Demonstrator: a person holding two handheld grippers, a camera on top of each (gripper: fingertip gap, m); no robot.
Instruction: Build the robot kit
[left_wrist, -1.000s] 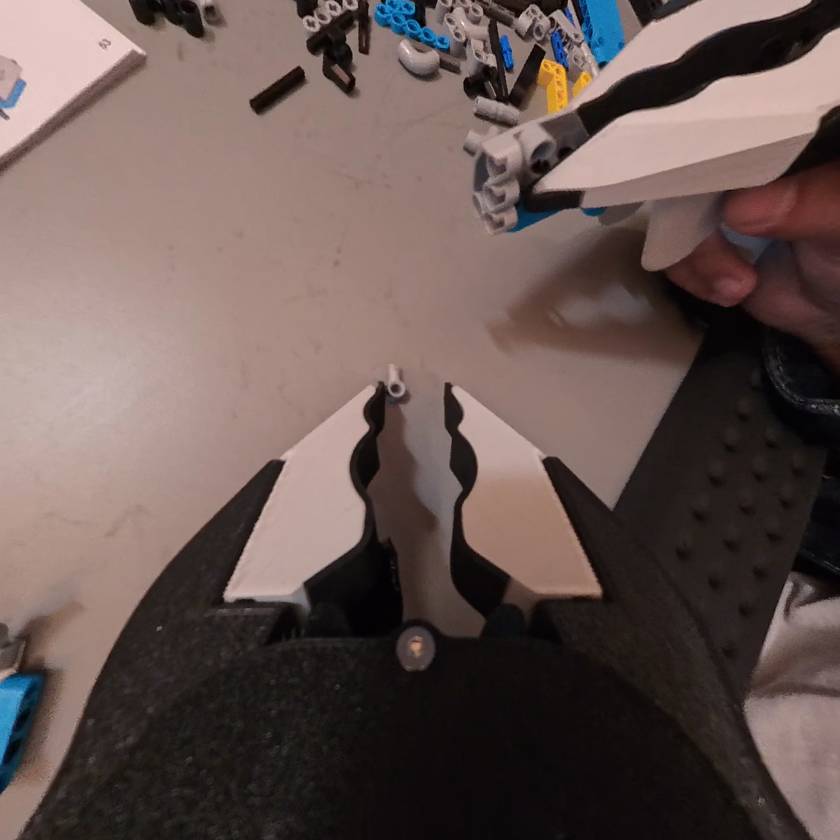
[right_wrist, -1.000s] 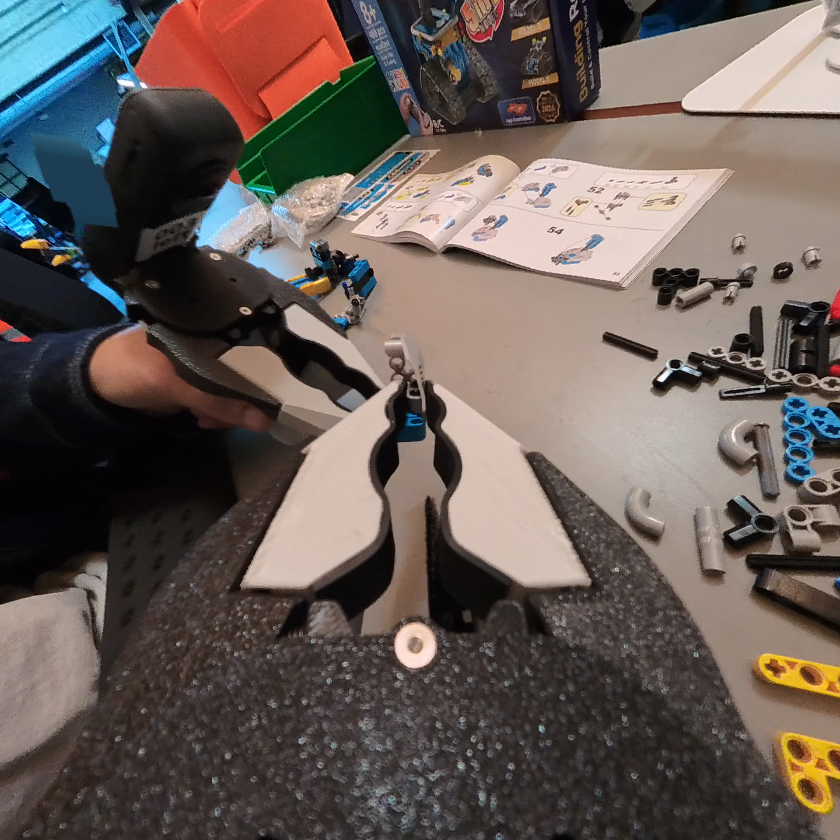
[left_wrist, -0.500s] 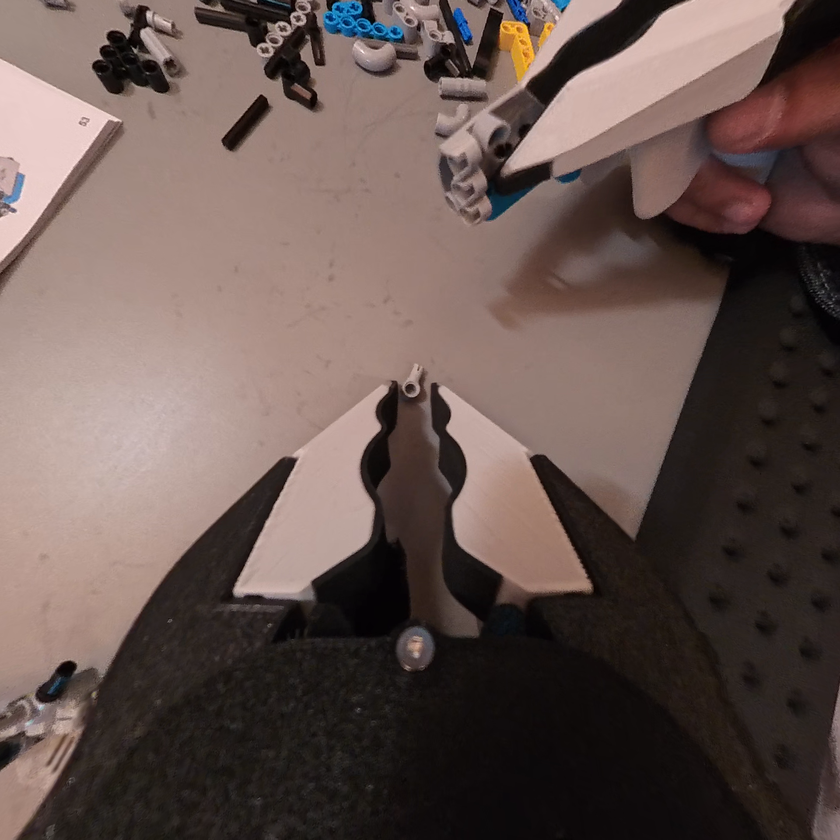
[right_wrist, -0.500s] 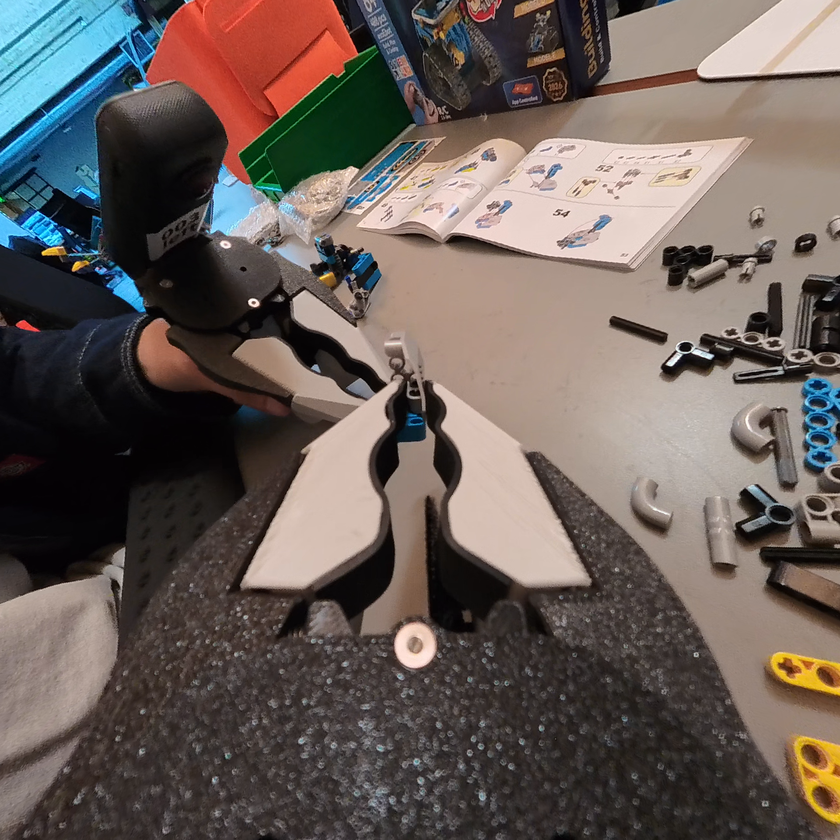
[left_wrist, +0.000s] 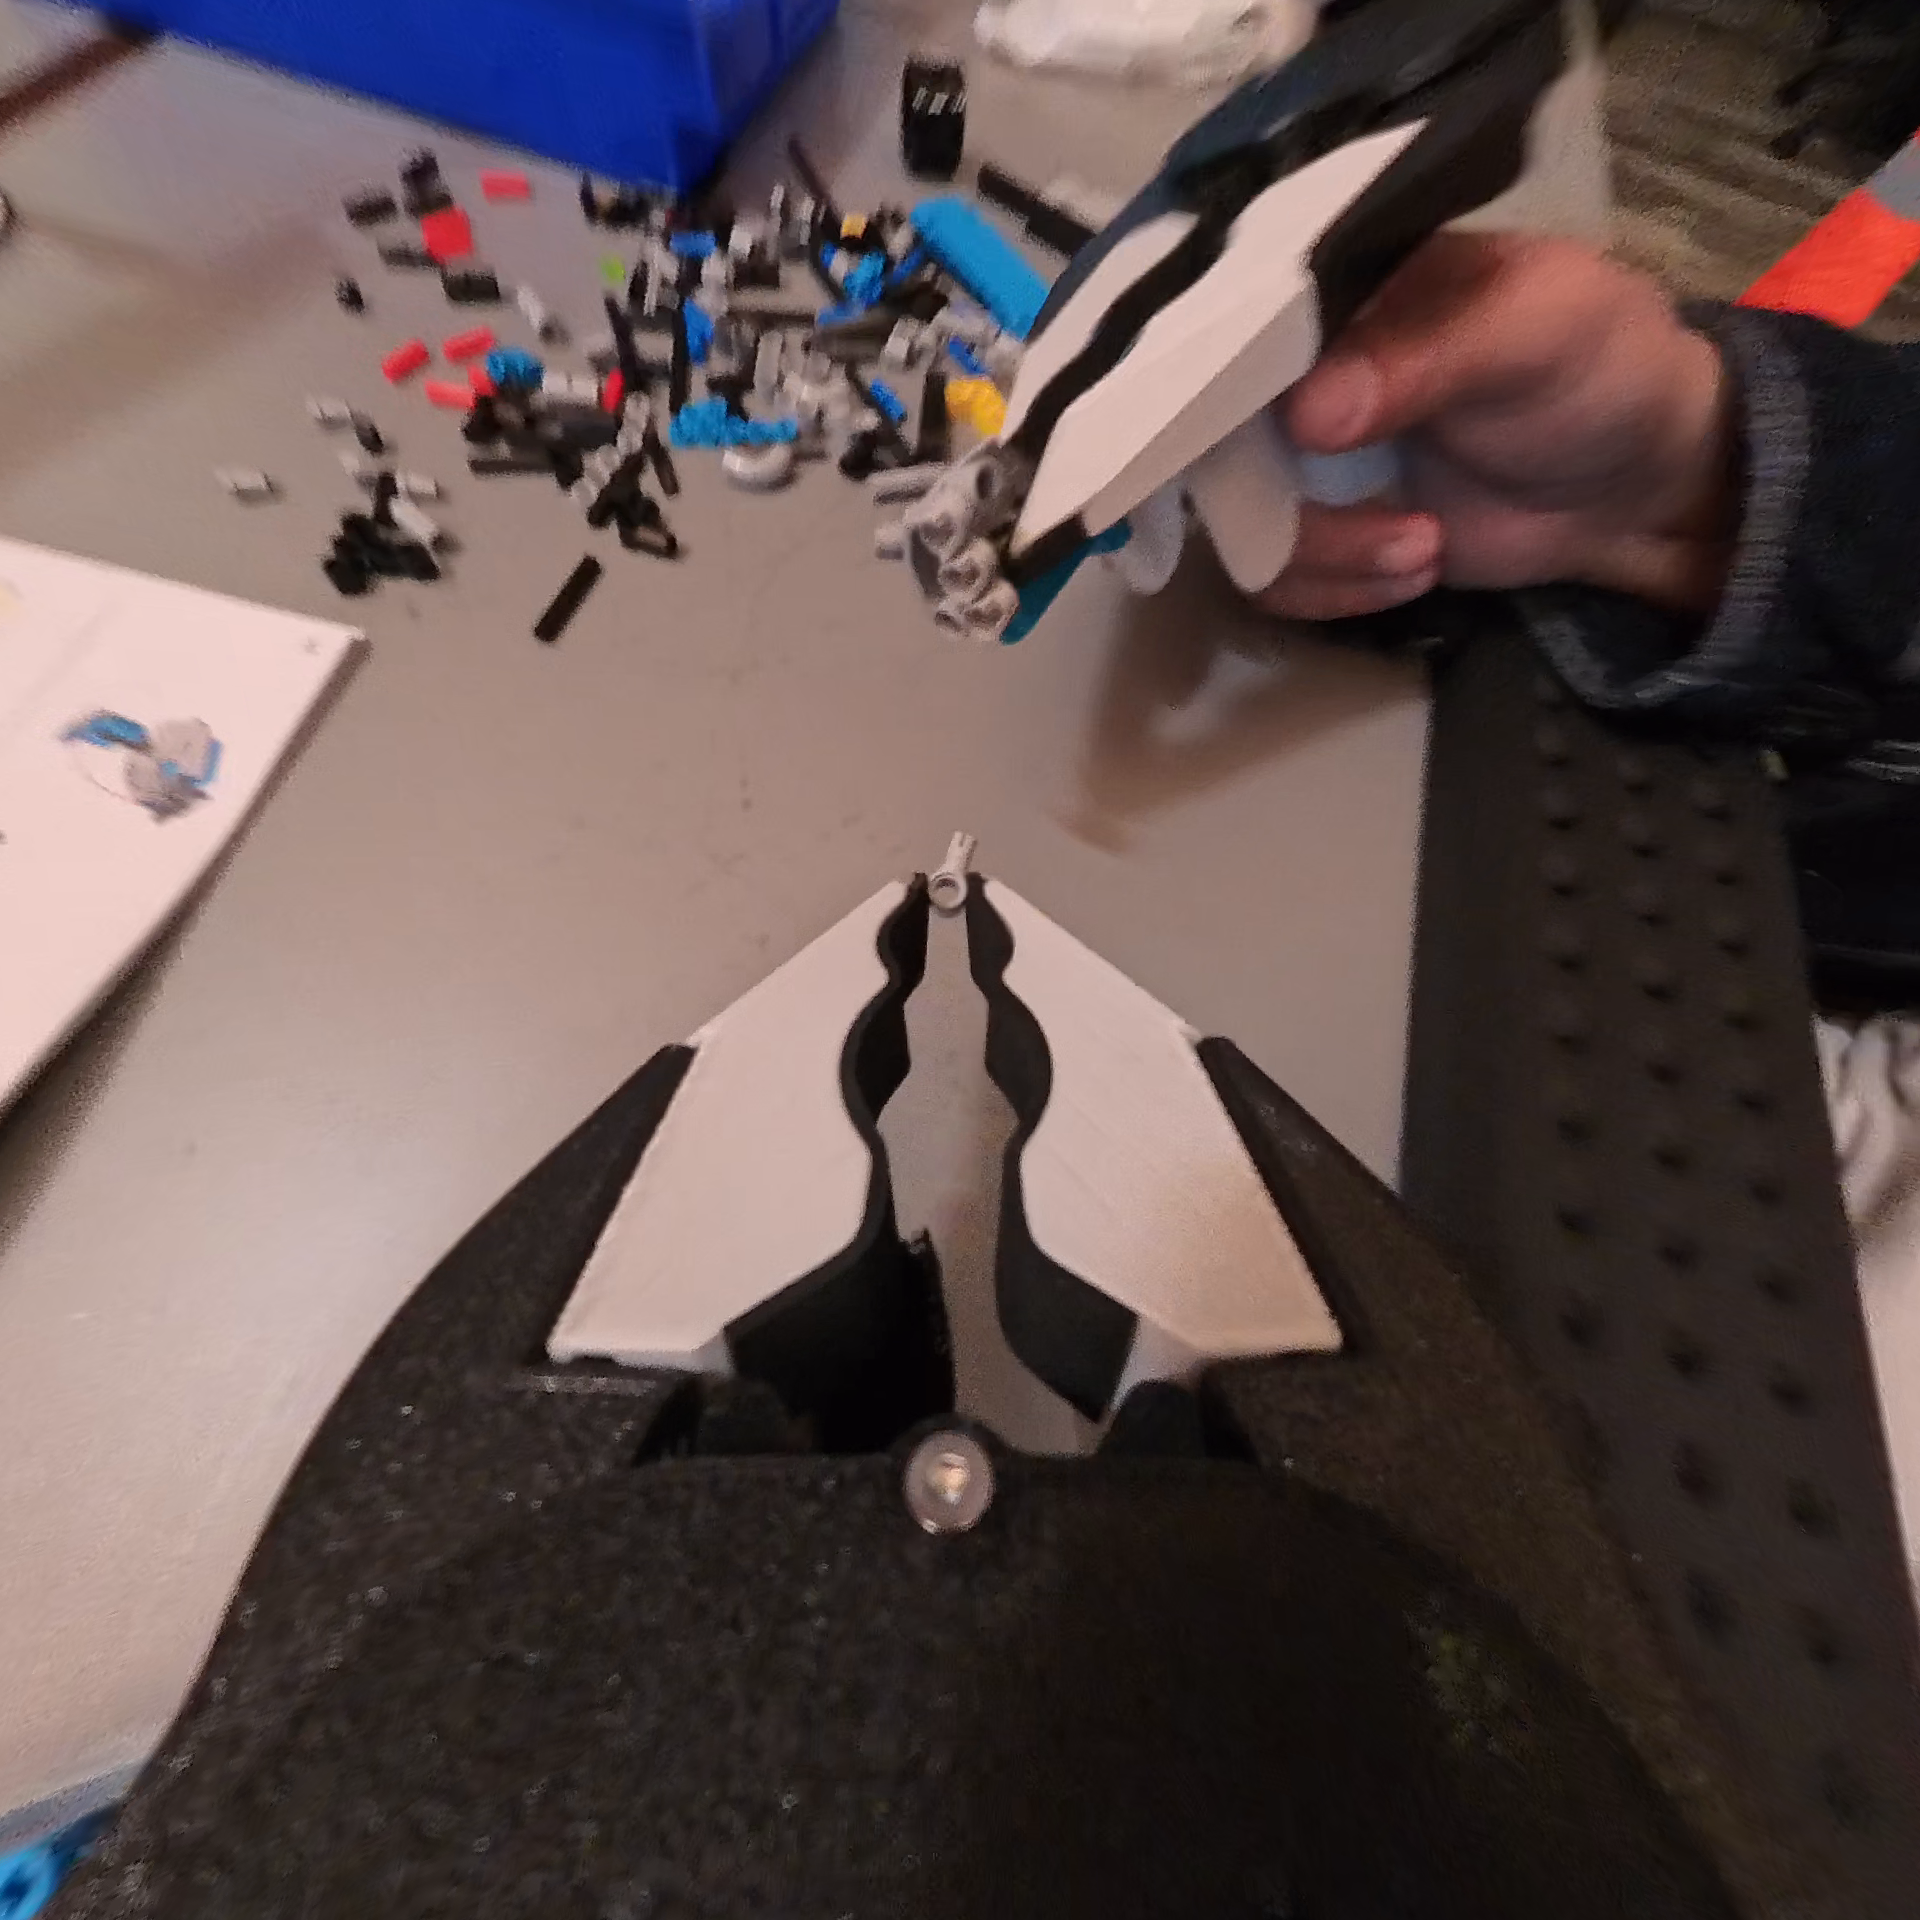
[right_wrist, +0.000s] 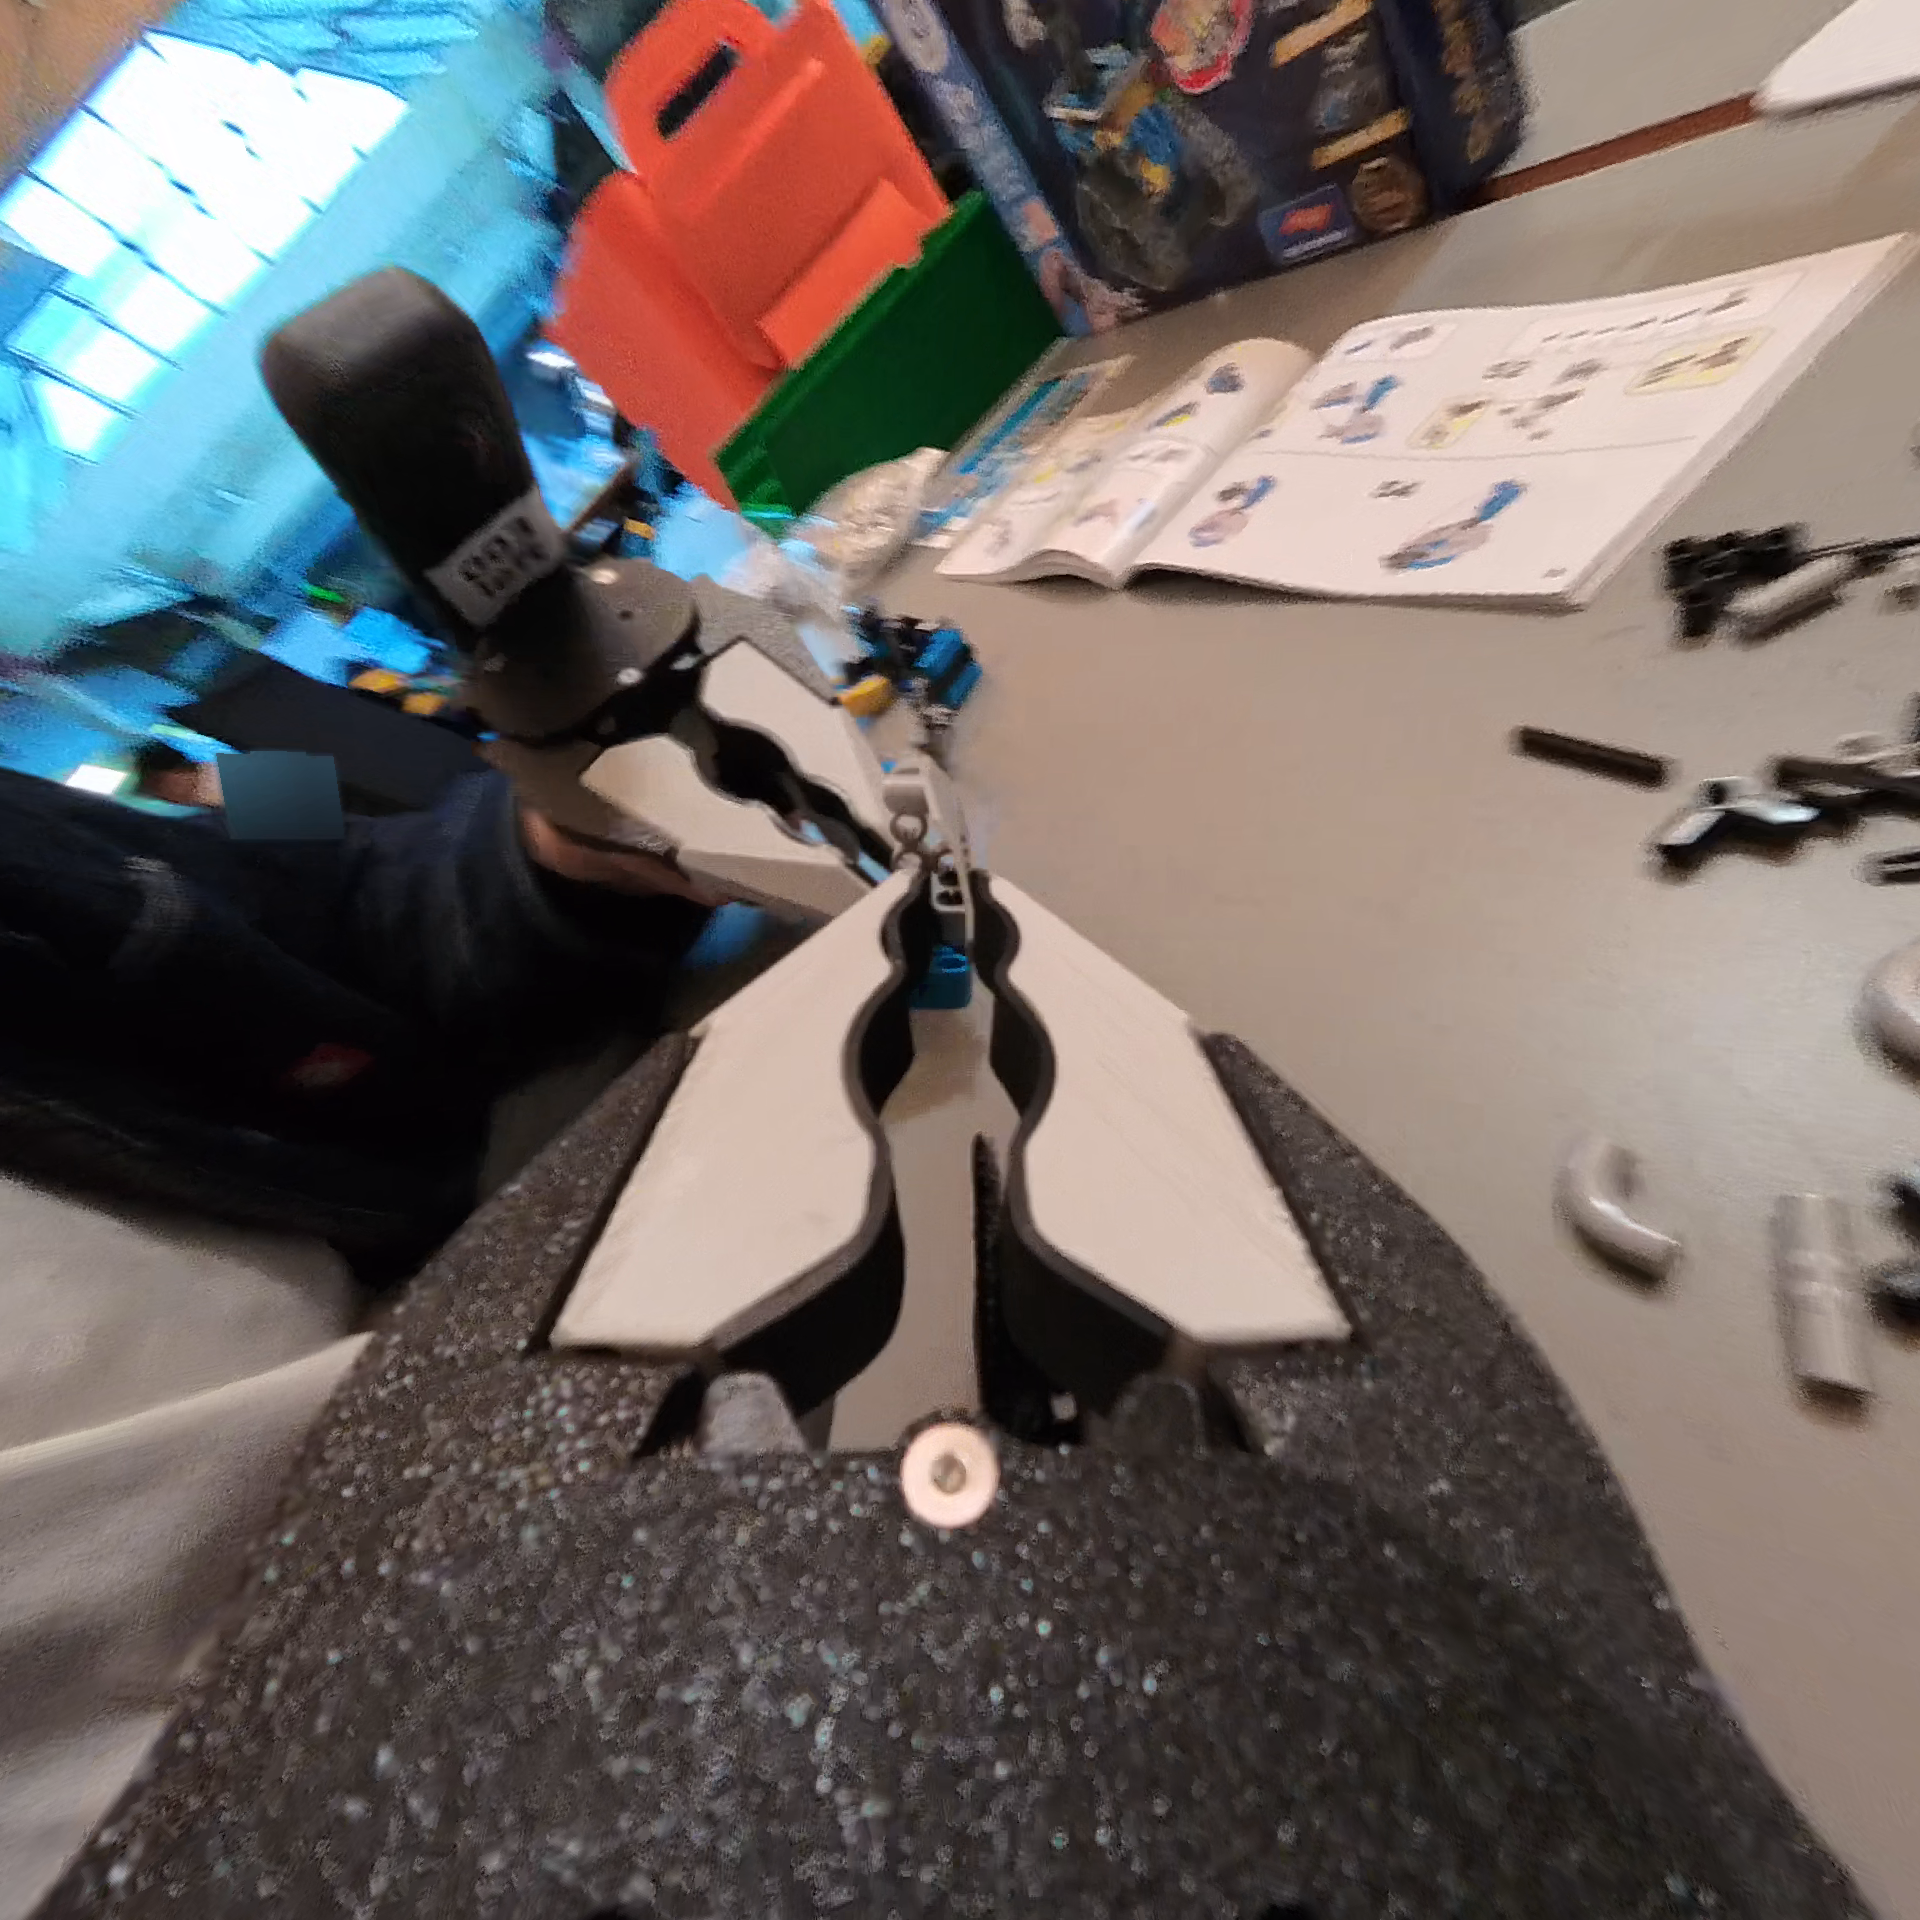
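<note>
Left gripper (left_wrist: 948, 891) pinched tight on tiny grey pin (left_wrist: 952, 871); right gripper (right_wrist: 943, 883) clamped grey-blue assembly (right_wrist: 940, 904) beside it. Light, stiff, slippery; best gripped at tips.

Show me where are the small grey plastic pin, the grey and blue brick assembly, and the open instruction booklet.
small grey plastic pin (left_wrist: 948, 886), left wrist view, its round head.
grey and blue brick assembly (left_wrist: 966, 556), left wrist view, grey end.
open instruction booklet (right_wrist: 1475, 457), right wrist view, right page.

Bare table (left_wrist: 582, 935) ahead; loose parts pile (left_wrist: 665, 353) beyond, booklet (left_wrist: 125, 748) left.

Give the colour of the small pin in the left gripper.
Light grey pin, clearest in the left wrist view.
</note>
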